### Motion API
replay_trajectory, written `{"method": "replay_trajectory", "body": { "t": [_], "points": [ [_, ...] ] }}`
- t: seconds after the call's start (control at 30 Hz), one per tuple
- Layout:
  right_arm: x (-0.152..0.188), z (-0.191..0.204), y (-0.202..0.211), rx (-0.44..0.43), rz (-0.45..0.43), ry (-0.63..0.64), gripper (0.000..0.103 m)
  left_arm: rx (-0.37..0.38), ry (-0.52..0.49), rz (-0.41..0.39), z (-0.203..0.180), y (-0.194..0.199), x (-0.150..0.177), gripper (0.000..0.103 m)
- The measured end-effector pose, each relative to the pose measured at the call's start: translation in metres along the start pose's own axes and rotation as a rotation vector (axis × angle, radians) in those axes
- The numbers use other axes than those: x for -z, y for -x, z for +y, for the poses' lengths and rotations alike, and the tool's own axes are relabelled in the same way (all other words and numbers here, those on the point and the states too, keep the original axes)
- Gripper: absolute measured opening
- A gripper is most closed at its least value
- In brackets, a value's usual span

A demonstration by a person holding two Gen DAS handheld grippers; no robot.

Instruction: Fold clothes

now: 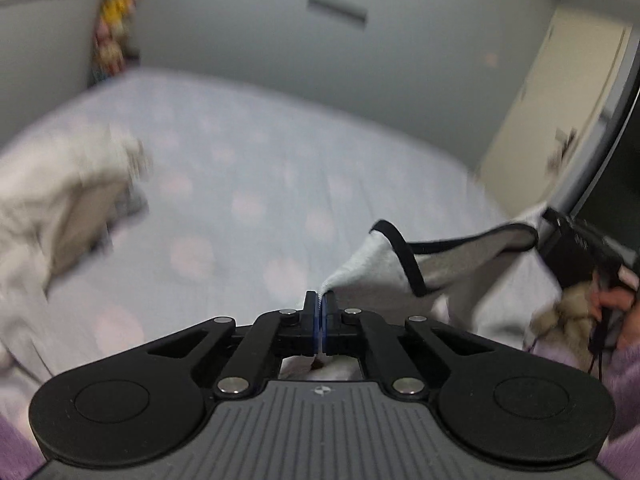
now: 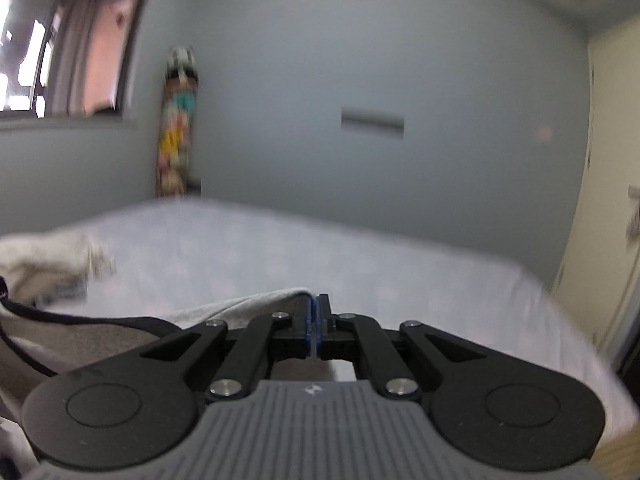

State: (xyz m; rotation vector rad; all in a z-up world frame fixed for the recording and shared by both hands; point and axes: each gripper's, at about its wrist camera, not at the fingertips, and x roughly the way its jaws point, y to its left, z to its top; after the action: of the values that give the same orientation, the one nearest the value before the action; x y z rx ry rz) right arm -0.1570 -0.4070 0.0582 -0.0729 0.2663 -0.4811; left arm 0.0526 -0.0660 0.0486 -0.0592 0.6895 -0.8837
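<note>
A light grey garment (image 1: 372,256) with black trim hangs stretched above the bed between both grippers. My left gripper (image 1: 321,300) is shut on one corner of it; the cloth runs out from between the pads to the right. In the left wrist view my right gripper (image 1: 546,216) pinches the far end at the right edge, with a hand (image 1: 612,300) behind it. In the right wrist view my right gripper (image 2: 315,304) is shut on the garment (image 2: 240,308), which drapes away to the left.
The bed (image 1: 260,160) has a pale dotted sheet. A blurred pile of light clothes (image 1: 52,200) lies at its left side. A grey wall stands behind, a cream cupboard door (image 1: 540,120) at the right, a colourful board (image 2: 176,128) in the corner.
</note>
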Motion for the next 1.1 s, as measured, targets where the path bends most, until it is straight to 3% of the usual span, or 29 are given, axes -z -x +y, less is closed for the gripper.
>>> {"method": "replay_trajectory", "body": {
  "t": [0.37,0.47,0.6,0.67,0.73,0.8,0.97,1.1],
  "points": [
    [-0.134,-0.014,0.102,0.032,-0.426,0.020,0.002,-0.064,-0.112,-0.522,-0.081,0.136,-0.095,0.000],
    [-0.151,-0.016,0.130,0.038,-0.511,0.017,0.001,-0.050,-0.137,-0.613,-0.102,0.168,-0.103,0.000],
    [-0.157,-0.022,0.172,0.106,-0.645,-0.023,0.000,-0.063,-0.181,-0.684,-0.129,0.192,-0.092,0.000],
    [-0.156,-0.025,0.193,0.124,-0.702,-0.028,0.000,-0.068,-0.197,-0.664,-0.136,0.191,-0.088,0.000],
    [-0.157,-0.025,0.202,0.096,-0.681,-0.015,0.000,-0.089,-0.213,-0.618,-0.141,0.184,-0.085,0.000],
    [-0.153,-0.023,0.198,0.021,-0.600,0.001,0.000,-0.149,-0.206,-0.530,-0.138,0.164,-0.081,0.000],
    [-0.102,-0.002,0.152,-0.123,-0.316,0.046,0.001,-0.290,-0.120,-0.332,-0.101,0.100,-0.057,0.000],
    [-0.045,0.023,0.108,-0.289,-0.068,0.011,0.003,-0.343,-0.017,-0.248,-0.057,0.078,-0.039,0.000]
  ]
}}
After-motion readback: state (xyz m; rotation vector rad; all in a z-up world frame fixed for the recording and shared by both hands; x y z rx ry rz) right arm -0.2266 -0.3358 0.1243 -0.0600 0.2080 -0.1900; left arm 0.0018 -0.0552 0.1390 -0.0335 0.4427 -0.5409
